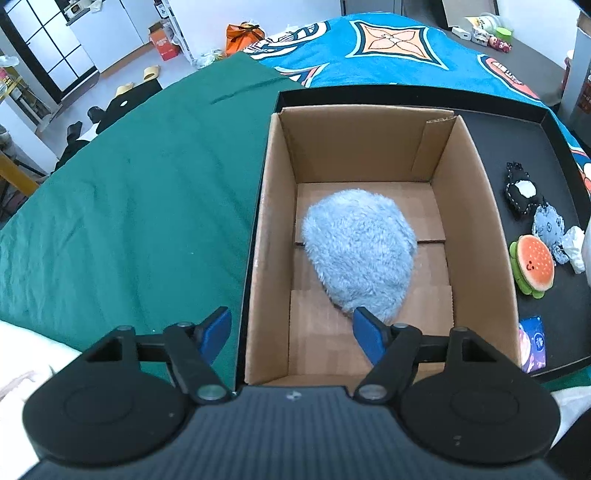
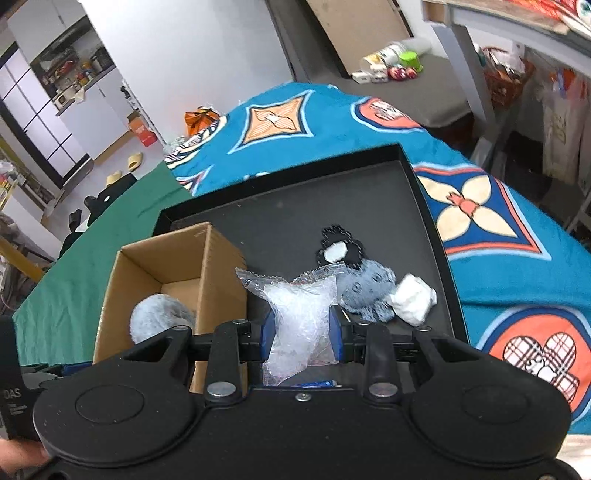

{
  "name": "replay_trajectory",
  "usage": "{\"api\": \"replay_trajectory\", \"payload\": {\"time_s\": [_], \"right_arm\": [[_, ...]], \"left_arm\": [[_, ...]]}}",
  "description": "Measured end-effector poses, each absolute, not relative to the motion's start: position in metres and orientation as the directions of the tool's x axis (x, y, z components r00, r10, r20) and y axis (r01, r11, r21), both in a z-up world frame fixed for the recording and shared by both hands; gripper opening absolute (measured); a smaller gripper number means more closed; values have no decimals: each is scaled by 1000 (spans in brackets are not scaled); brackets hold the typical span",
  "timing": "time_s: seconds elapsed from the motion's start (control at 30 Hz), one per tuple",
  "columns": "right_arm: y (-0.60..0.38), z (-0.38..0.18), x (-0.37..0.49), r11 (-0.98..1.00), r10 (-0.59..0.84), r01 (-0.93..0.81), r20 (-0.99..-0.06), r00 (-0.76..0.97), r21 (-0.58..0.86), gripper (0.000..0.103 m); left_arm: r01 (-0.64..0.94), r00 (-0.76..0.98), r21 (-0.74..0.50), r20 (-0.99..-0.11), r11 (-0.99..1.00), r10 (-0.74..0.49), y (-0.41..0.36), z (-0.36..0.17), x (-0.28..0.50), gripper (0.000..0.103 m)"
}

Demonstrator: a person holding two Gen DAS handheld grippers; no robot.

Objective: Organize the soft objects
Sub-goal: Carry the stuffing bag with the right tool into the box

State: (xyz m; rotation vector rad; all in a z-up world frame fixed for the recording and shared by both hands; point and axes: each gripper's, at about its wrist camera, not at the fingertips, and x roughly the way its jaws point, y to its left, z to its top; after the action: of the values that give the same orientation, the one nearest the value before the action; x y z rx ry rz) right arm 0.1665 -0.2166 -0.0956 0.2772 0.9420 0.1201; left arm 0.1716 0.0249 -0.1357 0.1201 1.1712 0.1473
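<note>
Green cloth point(image 1: 122, 206) and a blue patterned blanket point(image 1: 399, 48) cover the surface we work over, and on them sits a black tray point(image 2: 424, 206) holding a cardboard box point(image 1: 476, 229).

We take the box as our landmark. Inside it, on the floor, lies a fluffy grey-blue plush point(image 1: 360, 258), reaching nearly from the left wall to the middle. Our left gripper point(image 1: 291, 332) hovers over the box's near left corner with its blue pads spread wide and nothing between them; one pad point(image 1: 216, 332) hangs outside the left wall over the green cloth, the other inside, just in front of the plush.

Right of the box, our right gripper point(image 2: 301, 332) has its pads pressed in on a crinkly clear plastic bag point(image 2: 299, 314), which bulges up between them, raised above the tray floor.

Further right of the box, on the tray, we see a black toy point(image 2: 338, 251) with a white patch, a spotted grey plush point(image 2: 369, 291) touching it, and a white wad point(image 2: 413, 299) just beside that. The left wrist view also shows a burger plush point(image 1: 532, 264) near the box's right wall and a dark blue card point(image 1: 532, 343) closer to us.

Beyond the blanket we see a white floor with yellow slippers point(image 1: 149, 72) and an orange bag point(image 1: 243, 35).
</note>
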Motion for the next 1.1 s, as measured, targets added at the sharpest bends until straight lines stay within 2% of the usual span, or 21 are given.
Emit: {"api": "replay_trajectory", "payload": {"time_s": [0.13,0.3,0.43,0.57,1.1], "right_arm": [[-202,-88,169,963,229,-26,-763,604,269,30],[-187,-80,171,966,235,-62,-749,619,252,30],[-175,-77,173,965,247,-92,-740,626,245,30],[-164,-74,172,964,261,-128,-724,639,234,30],[-108,-61,185,941,334,-272,-699,632,203,30]], "left_arm": [[-41,385,171,-906,984,173,27,-139,171,64],[-39,369,150,-916,988,154,32,-145,170,40],[-46,373,146,-915,988,153,38,-146,170,29],[-62,372,144,-915,988,157,47,-147,171,11],[-98,390,43,-918,994,78,68,-145,168,9]]}}
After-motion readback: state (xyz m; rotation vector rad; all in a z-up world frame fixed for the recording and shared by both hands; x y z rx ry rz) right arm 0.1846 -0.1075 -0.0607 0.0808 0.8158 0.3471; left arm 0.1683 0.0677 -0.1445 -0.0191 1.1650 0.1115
